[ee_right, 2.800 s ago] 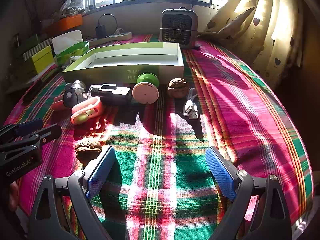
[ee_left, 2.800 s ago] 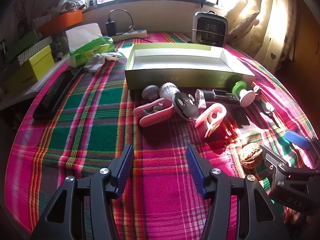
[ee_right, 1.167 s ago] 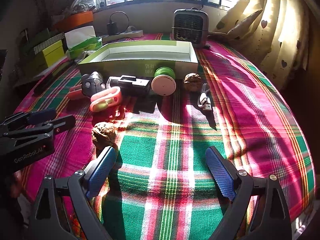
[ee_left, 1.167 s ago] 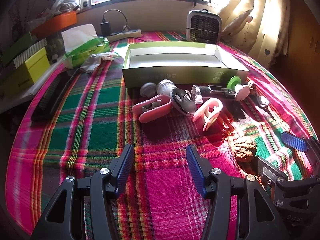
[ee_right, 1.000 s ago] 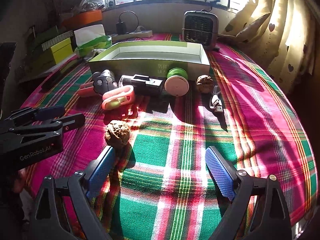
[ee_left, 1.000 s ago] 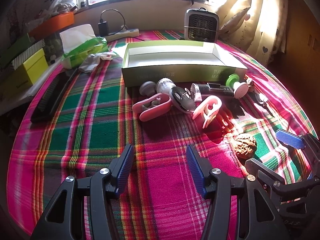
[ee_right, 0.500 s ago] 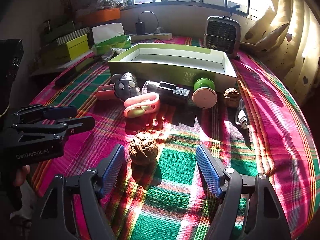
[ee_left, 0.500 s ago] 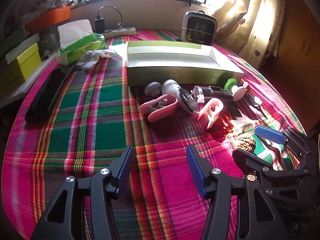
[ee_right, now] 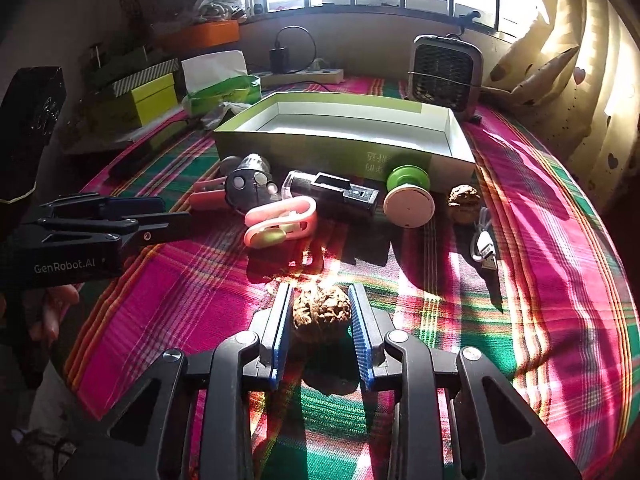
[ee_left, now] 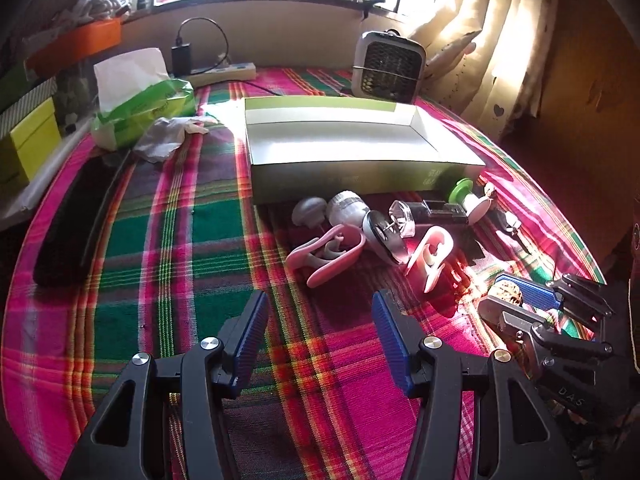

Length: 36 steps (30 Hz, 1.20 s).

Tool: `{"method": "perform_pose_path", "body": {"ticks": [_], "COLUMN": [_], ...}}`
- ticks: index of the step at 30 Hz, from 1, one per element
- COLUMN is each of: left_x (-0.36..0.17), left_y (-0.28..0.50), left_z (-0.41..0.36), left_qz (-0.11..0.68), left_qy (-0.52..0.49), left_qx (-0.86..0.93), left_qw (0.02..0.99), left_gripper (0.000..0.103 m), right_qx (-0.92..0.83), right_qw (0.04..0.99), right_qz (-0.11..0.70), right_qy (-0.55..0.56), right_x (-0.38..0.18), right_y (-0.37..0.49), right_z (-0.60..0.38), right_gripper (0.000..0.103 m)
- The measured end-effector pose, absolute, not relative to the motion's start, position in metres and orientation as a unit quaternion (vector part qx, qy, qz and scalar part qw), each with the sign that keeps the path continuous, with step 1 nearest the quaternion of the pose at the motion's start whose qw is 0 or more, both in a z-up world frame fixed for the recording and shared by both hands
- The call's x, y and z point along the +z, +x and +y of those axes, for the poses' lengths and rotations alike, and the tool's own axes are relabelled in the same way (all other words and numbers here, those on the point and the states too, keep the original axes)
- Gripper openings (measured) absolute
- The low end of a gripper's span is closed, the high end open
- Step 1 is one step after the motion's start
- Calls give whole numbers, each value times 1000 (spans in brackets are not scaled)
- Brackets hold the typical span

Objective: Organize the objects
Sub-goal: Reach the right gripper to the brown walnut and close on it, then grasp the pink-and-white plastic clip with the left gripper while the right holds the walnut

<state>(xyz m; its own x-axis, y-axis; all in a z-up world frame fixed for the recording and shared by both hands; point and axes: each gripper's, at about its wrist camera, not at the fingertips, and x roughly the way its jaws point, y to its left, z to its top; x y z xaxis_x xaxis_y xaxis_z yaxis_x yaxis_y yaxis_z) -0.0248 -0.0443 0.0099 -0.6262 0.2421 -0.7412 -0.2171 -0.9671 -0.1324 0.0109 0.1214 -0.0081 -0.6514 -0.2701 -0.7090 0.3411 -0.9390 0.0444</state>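
Note:
My right gripper (ee_right: 321, 330) is shut on a brown walnut (ee_right: 321, 313) on the plaid cloth; it also shows in the left wrist view (ee_left: 507, 293) between blue pads. My left gripper (ee_left: 318, 338) is open and empty over bare cloth. An empty green box (ee_right: 348, 136) stands behind a row of objects: a pink clip (ee_right: 282, 222), a black device (ee_right: 332, 193), a green-and-white spool (ee_right: 409, 196), a second walnut (ee_right: 463, 199), a cable (ee_right: 485, 250). The left view shows another pink clip (ee_left: 328, 254) and a round lint shaver (ee_left: 384, 232).
A small heater (ee_right: 444, 72) stands behind the box. A tissue pack (ee_left: 140, 108), yellow-green boxes (ee_left: 28, 140) and a black brush (ee_left: 70, 220) lie at the left. A power strip (ee_left: 224, 72) sits by the window. Curtains (ee_right: 580, 80) hang at the right.
My right gripper moved forward around the near walnut and closed on it. My left gripper stayed open and drifted slightly.

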Motion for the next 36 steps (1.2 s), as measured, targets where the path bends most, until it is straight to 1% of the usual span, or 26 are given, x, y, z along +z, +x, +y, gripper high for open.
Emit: {"method": "perform_pose_path", "body": {"ticks": [17,22,28,31,34,36], "left_x": [5,4,7,5,6,5], "left_y": [-62,-70,-63,-66,-71,-72], "left_z": [-32,-31,-27,-26,-29,-27], "left_qz": [44,49,40,41,33,47], "left_qy": [-422,-424,-424,-420,-422,-422], "left_qx": [894,892,885,888,889,890], "left_qw": [147,151,187,182,177,167], "left_gripper": [53,53,53,52,49,43], "right_qx": [-907,-908,-908,-908,-908,-908], "right_qw": [157,155,153,152,153,153], "right_qz": [44,44,42,44,43,44], "right_qy": [387,387,387,387,387,387], "right_x": [-8,-8,-8,-9,-9,-9], "right_y": [-6,-10,-14,-16,-16,-16], "right_z": [124,125,125,125,125,125], "right_gripper": [29,29,29,29,29,29]}}
